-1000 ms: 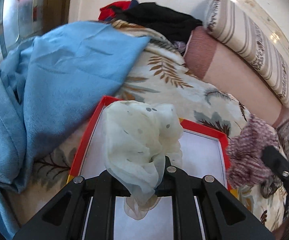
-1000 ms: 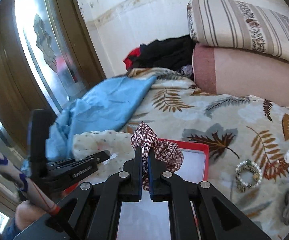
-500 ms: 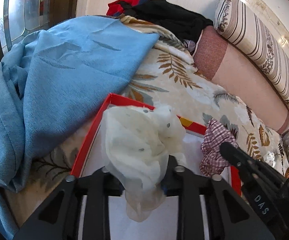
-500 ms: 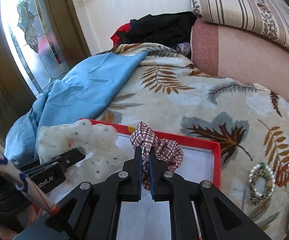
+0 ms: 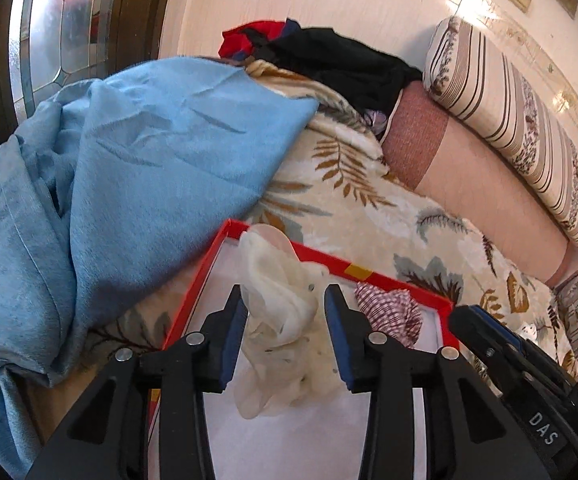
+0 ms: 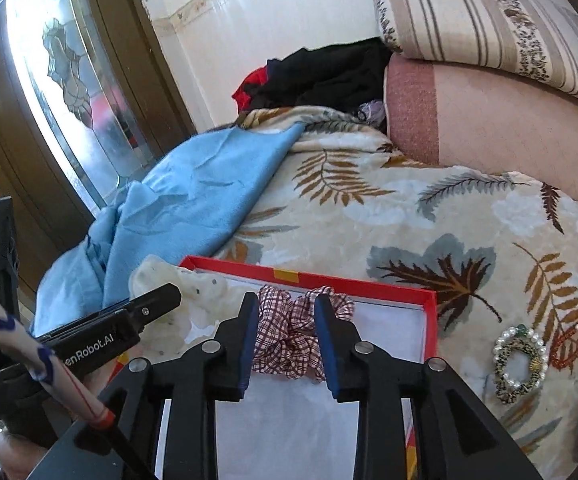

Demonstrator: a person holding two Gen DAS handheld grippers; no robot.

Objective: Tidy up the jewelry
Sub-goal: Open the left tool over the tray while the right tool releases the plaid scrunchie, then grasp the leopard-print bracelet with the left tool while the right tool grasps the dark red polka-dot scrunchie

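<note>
The box (image 6: 431,320) is a shallow rectangular tray with thin red card walls and a smooth white floor. It lies on a plush bedspread (image 6: 429,216) printed with brown and grey leaves. A matte blue cloth (image 5: 137,168) is draped in soft folds over the bedspread to the left of the box.

The cream scrunchie (image 5: 285,312) is sheer, crinkled fabric with small dark dots, bunched loosely. The plaid scrunchie (image 6: 293,336) is ruffled cloth in a maroon-and-white check. A beaded ring (image 6: 519,360) of pearl-like beads lies on the bedspread to the right of the box.

Change from 1 second ago: both sets of jaws were clamped on their scrunchies; both are now opening, and both scrunchies sit lower, on the box floor.

Left gripper (image 5: 285,308): jaws released and opening. The cream scrunchie lies between the 2 blue pads at the far left corner of the box, with a gap to the right pad; contact with the left pad cannot be judged.

Right gripper (image 6: 285,308): jaws released and opening. The plaid scrunchie lies between the pads against the far wall of the box, resting on the white floor, its ruffles close to both pads.
</note>
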